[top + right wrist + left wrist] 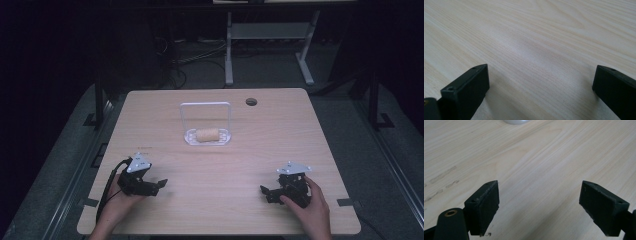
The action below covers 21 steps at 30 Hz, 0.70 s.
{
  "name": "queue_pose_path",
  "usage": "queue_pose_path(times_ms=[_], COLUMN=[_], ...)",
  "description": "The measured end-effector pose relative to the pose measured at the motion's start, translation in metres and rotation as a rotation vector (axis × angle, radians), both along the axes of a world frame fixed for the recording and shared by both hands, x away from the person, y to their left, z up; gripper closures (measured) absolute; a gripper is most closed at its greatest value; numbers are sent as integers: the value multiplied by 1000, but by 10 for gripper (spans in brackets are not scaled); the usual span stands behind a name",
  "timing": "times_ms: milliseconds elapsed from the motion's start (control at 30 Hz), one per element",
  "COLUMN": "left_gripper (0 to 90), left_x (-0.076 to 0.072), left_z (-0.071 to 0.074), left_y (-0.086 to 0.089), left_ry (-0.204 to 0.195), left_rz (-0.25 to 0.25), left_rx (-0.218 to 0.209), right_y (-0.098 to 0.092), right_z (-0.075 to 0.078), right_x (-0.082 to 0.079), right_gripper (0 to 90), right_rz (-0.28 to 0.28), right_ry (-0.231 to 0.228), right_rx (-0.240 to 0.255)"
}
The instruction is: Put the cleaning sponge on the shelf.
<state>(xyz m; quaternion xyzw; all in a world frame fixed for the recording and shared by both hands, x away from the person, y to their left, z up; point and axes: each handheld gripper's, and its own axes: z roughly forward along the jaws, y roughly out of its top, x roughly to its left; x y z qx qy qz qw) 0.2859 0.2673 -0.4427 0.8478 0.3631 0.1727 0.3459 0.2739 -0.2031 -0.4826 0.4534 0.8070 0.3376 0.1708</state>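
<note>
— Wooden surface (280, 140) is seen from the high view; a bread roll (208, 134) lies in a clear tray (225, 141), well apart from left gripper (161, 185) and right gripper (264, 192).

— Left gripper view: jaws spread, nothing held. Right gripper view: likewise. Nothing is judged begun.

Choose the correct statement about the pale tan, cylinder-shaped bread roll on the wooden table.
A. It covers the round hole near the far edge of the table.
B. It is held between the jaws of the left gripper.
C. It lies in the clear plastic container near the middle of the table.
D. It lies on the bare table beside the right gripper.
C: the high view shows the bread roll lying inside the clear plastic container, far from both grippers.
</note>
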Motion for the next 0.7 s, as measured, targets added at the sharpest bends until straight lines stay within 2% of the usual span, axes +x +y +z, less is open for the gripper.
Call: queue_pose_path(times_ms=[133,267,400,700], left_gripper=[161,161,160,155], left_x=[-4,-9,-13,-11], left_z=[-2,-5,-10,-16], left_y=[4,7,12,14], left_ry=[2,2,17,36], left_rz=[10,17,26,27], left_rx=[3,26,32,38], right_y=[0,0,0,0], right_z=[0,0,0,0], right_x=[0,0,0,0], right_gripper=[5,5,5,5], right_rz=[0,0,0,-1], right_ry=[0,0,0,0], right_rx=[0,0,0,1])
